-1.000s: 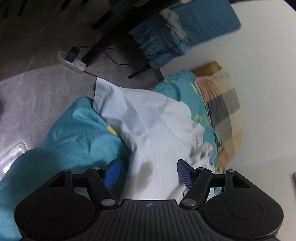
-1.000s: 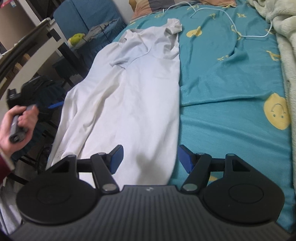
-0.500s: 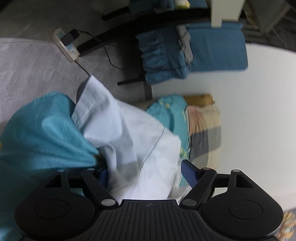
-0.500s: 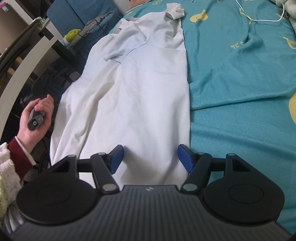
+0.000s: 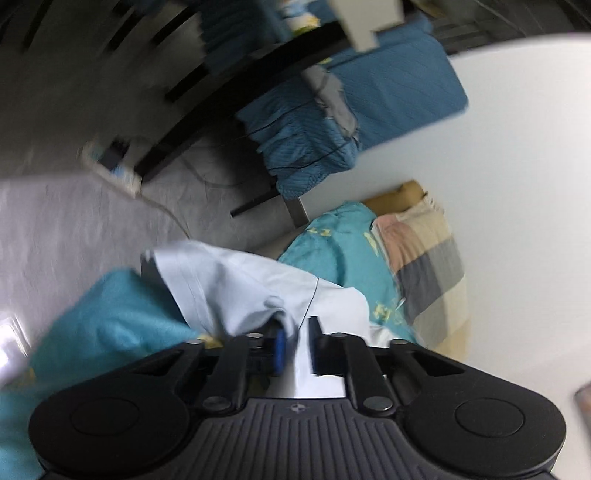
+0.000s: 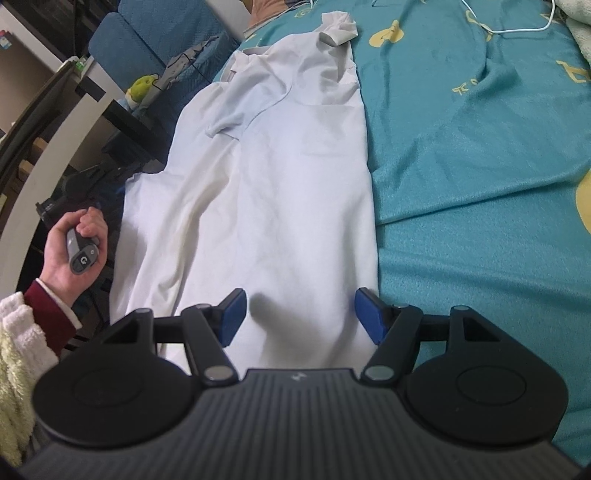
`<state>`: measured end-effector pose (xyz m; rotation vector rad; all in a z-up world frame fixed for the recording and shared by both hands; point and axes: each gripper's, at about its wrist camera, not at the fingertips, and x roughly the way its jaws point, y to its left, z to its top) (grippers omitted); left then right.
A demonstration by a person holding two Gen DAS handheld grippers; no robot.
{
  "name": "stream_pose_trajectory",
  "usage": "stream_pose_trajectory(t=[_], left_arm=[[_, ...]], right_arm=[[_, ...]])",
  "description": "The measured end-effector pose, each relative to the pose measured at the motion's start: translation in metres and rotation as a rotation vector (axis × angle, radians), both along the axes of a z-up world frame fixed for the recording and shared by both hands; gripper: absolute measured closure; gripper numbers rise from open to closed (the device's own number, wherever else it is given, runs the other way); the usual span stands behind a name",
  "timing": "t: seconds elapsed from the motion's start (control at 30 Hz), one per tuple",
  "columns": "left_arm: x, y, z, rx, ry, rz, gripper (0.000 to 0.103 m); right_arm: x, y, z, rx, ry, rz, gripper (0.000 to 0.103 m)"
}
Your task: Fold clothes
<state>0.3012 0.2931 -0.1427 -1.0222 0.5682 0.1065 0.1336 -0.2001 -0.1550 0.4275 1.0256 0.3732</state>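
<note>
A white shirt (image 6: 280,192) lies lengthwise on a teal bedsheet (image 6: 480,147), its left side hanging over the bed's edge. My right gripper (image 6: 300,317) is open and hovers over the shirt's near end, one finger on each side of the cloth. In the left wrist view my left gripper (image 5: 297,345) is shut on the white shirt (image 5: 236,288) at the bed's edge, the cloth bunched between its blue pads. The left hand and its gripper handle (image 6: 79,251) show at the left of the right wrist view.
A checked pillow (image 5: 424,269) lies at the head of the bed by the white wall. A blue-cushioned chair (image 5: 351,110), a dark desk frame and a power strip (image 5: 110,170) stand on the grey floor beside the bed. A white cable (image 6: 517,26) lies on the sheet.
My left gripper has closed on the shirt's edge; it was open before. My right gripper has moved forward over the shirt's near end and stays open.
</note>
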Motion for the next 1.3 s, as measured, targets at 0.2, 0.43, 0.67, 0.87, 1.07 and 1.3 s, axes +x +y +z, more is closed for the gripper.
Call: stream_pose_trajectory(t=[0.2, 0.43, 0.67, 0.87, 1.07, 1.3], left_arm=[[0.019, -0.073, 0.073, 0.377, -0.067, -0.208, 0.099], [0.023, -0.210, 0.070, 0.666, -0.100, -0.529, 0.095], [0.020, -0.295, 0.025, 0.740, -0.048, -0.703, 0.075], [-0.019, -0.286, 0.039, 0.751, -0.058, -0.693, 0.044], [-0.106, -0.273, 0.084, 0.807, -0.059, -0.643, 0.032], [-0.179, -0.252, 0.109, 0.792, -0.067, -0.637, 0.026]], right_arm=[[-0.003, -0.006, 0.010, 0.018, -0.022, -0.016, 0.035], [-0.004, -0.024, 0.015, 0.039, -0.021, -0.065, 0.035], [-0.002, -0.042, 0.012, 0.060, -0.021, -0.104, 0.035], [-0.002, -0.041, 0.021, 0.054, -0.098, -0.080, 0.034], [-0.012, -0.039, 0.038, 0.071, -0.220, -0.052, 0.034], [-0.030, -0.034, 0.054, 0.039, -0.345, -0.028, 0.034]])
